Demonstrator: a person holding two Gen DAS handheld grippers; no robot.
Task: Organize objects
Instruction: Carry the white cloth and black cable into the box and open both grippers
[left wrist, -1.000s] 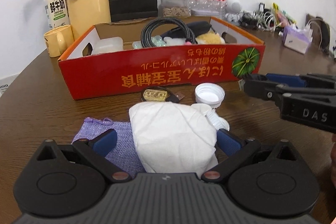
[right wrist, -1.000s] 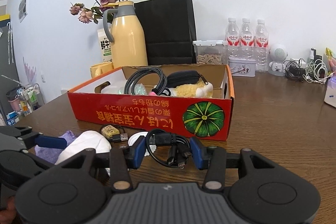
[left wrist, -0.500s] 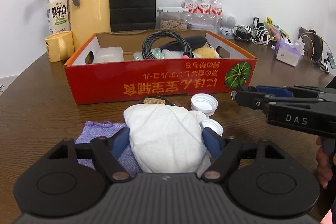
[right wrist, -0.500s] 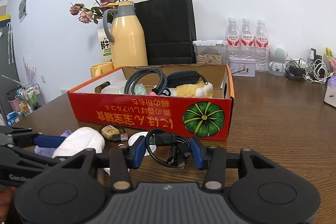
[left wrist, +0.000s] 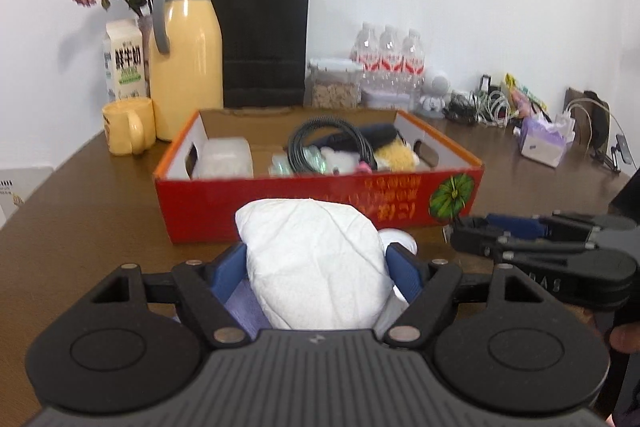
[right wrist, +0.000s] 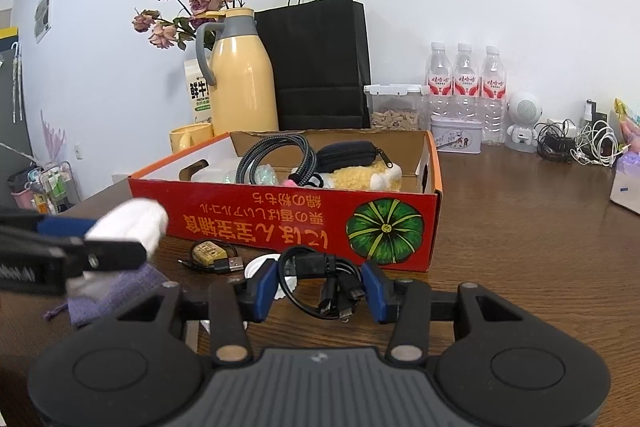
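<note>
Red box point(right wrist: 280, 219) on brown table point(right wrist: 520, 247)

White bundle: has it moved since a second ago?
Yes. The white bundle has risen off the table, now overlapping the red box front.

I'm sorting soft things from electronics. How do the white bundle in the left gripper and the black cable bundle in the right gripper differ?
The white bundle is a plump, crinkled pack, lifted clear of the table in front of the red box; the black cable bundle is a thin loose coil with bare plugs, low over the table. The white bundle fills its gripper's wide gap; the cable sits in a narrower one. Both lie between blue-padded fingers.
</note>
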